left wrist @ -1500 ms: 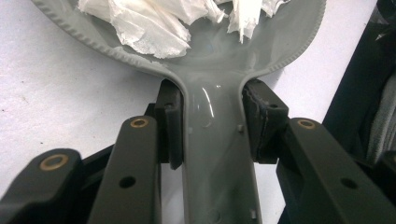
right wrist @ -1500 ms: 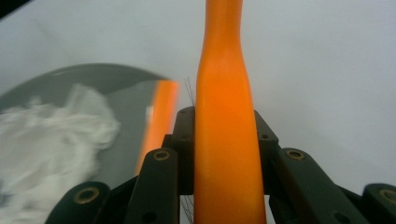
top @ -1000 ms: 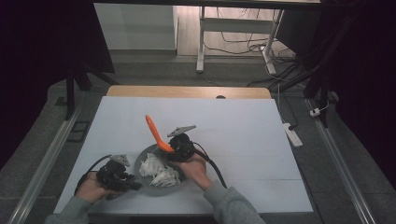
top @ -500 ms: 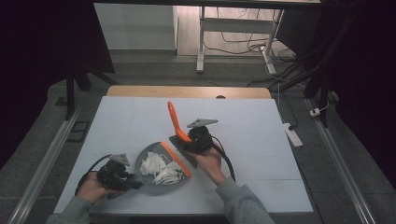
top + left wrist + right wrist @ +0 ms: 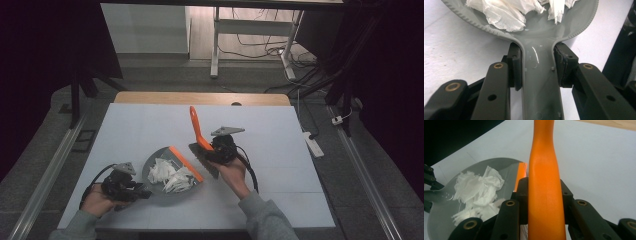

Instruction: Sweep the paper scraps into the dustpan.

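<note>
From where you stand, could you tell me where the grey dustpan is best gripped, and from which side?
By its narrow handle, coming from the person's side, opposite the orange-edged lip. The dustpan necks down there, so the left gripper spans it, as it does now.

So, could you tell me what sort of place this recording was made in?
Probably a lab or workshop recording bay: a white-topped table ringed by dark curtains, cables on the floor, and a power strip beside the table.

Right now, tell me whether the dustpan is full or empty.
Partly full: the grey dustpan holds torn white paper scraps, with bare pan around them.
</note>
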Demonstrator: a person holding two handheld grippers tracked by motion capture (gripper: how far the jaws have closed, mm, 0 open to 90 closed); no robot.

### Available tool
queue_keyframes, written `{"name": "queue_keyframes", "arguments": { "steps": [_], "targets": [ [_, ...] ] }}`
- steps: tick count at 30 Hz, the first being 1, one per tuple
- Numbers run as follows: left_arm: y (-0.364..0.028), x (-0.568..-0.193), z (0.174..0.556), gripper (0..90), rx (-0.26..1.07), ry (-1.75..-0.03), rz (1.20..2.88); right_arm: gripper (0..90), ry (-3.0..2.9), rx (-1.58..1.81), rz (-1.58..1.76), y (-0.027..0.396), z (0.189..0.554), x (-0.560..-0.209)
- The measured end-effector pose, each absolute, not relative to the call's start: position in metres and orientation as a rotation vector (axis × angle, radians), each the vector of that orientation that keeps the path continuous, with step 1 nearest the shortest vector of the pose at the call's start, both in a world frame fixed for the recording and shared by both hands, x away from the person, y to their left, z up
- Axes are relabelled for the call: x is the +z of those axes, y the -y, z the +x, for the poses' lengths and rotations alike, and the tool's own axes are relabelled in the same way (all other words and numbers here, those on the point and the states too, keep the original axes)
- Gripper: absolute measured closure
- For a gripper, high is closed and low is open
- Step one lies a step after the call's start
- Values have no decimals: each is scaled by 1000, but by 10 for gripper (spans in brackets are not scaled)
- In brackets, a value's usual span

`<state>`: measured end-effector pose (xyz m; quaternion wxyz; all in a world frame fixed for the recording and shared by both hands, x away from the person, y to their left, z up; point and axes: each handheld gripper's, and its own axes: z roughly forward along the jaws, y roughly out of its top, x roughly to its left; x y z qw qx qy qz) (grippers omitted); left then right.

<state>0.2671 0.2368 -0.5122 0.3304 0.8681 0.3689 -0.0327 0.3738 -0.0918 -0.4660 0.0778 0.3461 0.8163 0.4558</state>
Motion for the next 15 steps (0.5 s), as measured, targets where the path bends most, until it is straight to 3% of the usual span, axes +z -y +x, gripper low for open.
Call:
{"name": "queue_keyframes", "arguments": {
  "steps": [15],
  "targets": [
    [-244, -508, 267, 617, -29, -1038, 2183, 707, -2419, 1388, 1019, 124, 366, -460]
  ]
}}
